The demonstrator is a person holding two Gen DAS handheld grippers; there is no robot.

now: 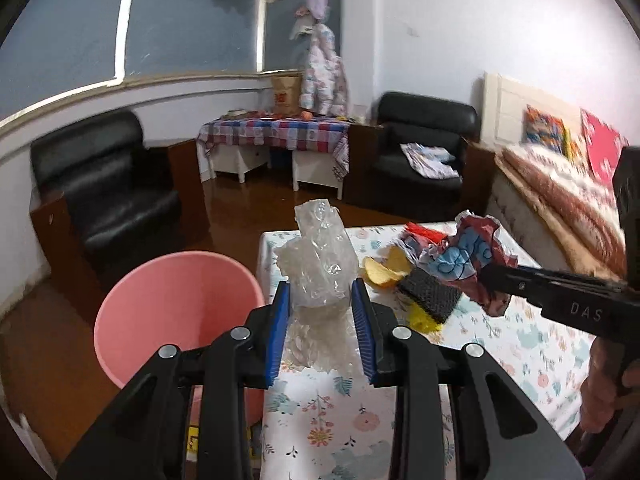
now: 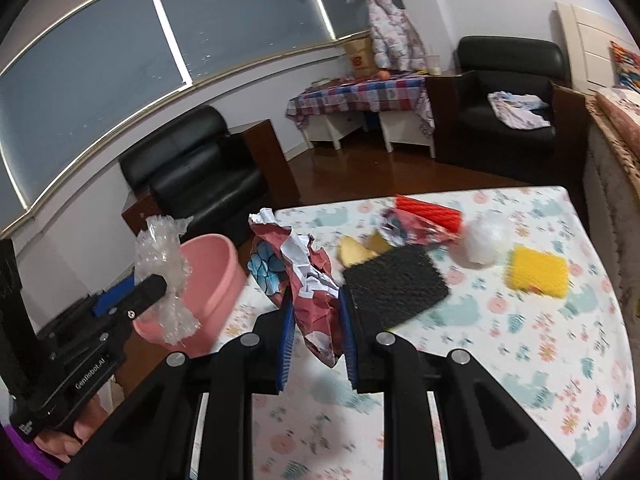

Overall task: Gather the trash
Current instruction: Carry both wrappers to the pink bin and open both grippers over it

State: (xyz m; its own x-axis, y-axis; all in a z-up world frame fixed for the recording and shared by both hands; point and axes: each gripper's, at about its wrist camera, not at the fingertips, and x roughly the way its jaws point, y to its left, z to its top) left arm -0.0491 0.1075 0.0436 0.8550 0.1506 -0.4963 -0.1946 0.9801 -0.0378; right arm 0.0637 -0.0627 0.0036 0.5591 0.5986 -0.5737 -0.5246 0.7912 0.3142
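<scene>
My left gripper (image 1: 320, 300) is shut on a crumpled clear plastic wrap (image 1: 320, 256), held over the table's left edge beside the pink bin (image 1: 176, 312). The wrap also shows in the right wrist view (image 2: 164, 264), in front of the bin (image 2: 216, 276). My right gripper (image 2: 316, 312) is shut on a crumpled red and blue paper (image 2: 304, 276), held above the floral table (image 2: 520, 340). The paper also shows in the left wrist view (image 1: 468, 260).
On the table lie a black sponge (image 2: 396, 284), a yellow sponge (image 2: 538, 272), yellow peel pieces (image 2: 360, 250), a red wrapper (image 2: 428, 216) and a white ball (image 2: 482, 242). Black armchairs (image 1: 108, 200) and a bed (image 1: 560, 196) stand around.
</scene>
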